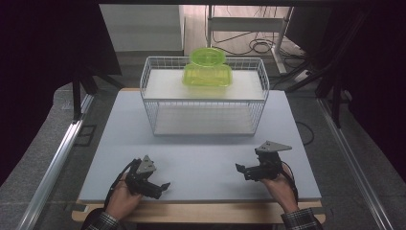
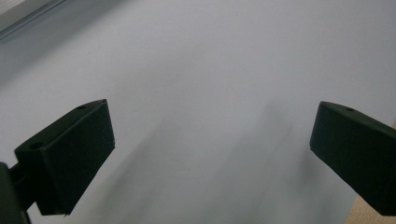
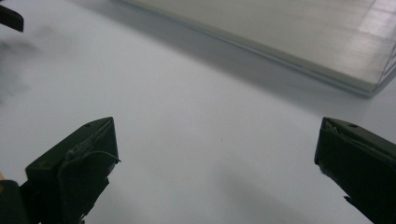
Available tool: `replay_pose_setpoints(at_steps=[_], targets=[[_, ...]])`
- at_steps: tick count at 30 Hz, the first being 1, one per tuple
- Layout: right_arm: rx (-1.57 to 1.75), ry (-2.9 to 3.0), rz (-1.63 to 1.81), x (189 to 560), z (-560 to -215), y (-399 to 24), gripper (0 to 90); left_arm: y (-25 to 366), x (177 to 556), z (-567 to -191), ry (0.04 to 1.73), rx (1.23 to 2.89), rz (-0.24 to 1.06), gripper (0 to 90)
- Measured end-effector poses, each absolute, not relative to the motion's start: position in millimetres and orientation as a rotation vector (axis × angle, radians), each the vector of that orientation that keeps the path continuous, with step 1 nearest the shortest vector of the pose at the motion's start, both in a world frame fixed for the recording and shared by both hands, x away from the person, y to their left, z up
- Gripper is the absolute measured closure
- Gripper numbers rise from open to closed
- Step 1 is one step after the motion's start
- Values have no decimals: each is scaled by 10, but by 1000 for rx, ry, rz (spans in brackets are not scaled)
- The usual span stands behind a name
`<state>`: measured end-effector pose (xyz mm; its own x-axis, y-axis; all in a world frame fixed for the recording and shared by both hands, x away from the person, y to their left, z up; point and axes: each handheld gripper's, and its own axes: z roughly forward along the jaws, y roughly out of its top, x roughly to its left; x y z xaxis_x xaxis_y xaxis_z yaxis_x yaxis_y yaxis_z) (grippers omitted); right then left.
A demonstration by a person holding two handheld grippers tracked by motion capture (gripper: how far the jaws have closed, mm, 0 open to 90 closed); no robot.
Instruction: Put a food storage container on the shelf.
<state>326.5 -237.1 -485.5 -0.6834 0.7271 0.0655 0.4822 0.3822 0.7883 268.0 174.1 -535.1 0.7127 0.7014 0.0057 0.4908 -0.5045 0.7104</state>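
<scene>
Dark room around a pale grey tabletop (image 1: 201,158); floor cables at the back are small and hard to make out. Wire basket (image 1: 203,96) stands at the far middle of the tabletop, with a white shelf board (image 1: 163,85) inside near the top and a second white panel at its bottom. On the upper board sits a lime-green translucent box (image 1: 207,75), with a round green lid or bowl (image 1: 208,55) on top or just behind it; cannot tell which, nor what is in the box. Left gripper (image 1: 160,188) is held low at the near left edge, jaws wide apart, nothing between them; its own view (image 2: 210,158) has bare tabletop and blurred shadows. Right gripper (image 1: 241,170) at the near right, jaws also wide apart and empty; its own view (image 3: 217,172) has the basket's bottom panel cut off at top right. Both well apart from the basket. Sleeves cut off at the bottom edge.
</scene>
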Motion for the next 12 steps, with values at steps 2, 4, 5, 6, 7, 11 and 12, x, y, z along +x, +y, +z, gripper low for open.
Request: replay_pose_setpoints(at_steps=[2, 4, 5, 6, 7, 11, 12], targets=[[1063, 2366, 1179, 3253, -4901, -2373, 0, 1738, 2681, -5355, 900, 2213, 382, 0], [1060, 2380, 1155, 3247, -4944, -2369, 0, 1735, 2680, -5357, 898, 2218, 382, 0], [1062, 2387, 1146, 3244, -4961, -2363, 0, 1734, 2679, -5356, 897, 2218, 383, 0], [1059, 2394, 1134, 3245, -4979, -2356, 0, 1734, 2678, -5355, 897, 2218, 383, 0], [1059, 2396, 1129, 3245, -4986, -2351, 0, 1734, 2678, -5356, 897, 2218, 383, 0], [1049, 2402, 1107, 3249, -4999, -2335, 0, 1731, 2683, -5359, 902, 2223, 381, 0], [1049, 2402, 1105, 3250, -4998, -2335, 0, 1728, 2685, -5362, 907, 2229, 378, 0]])
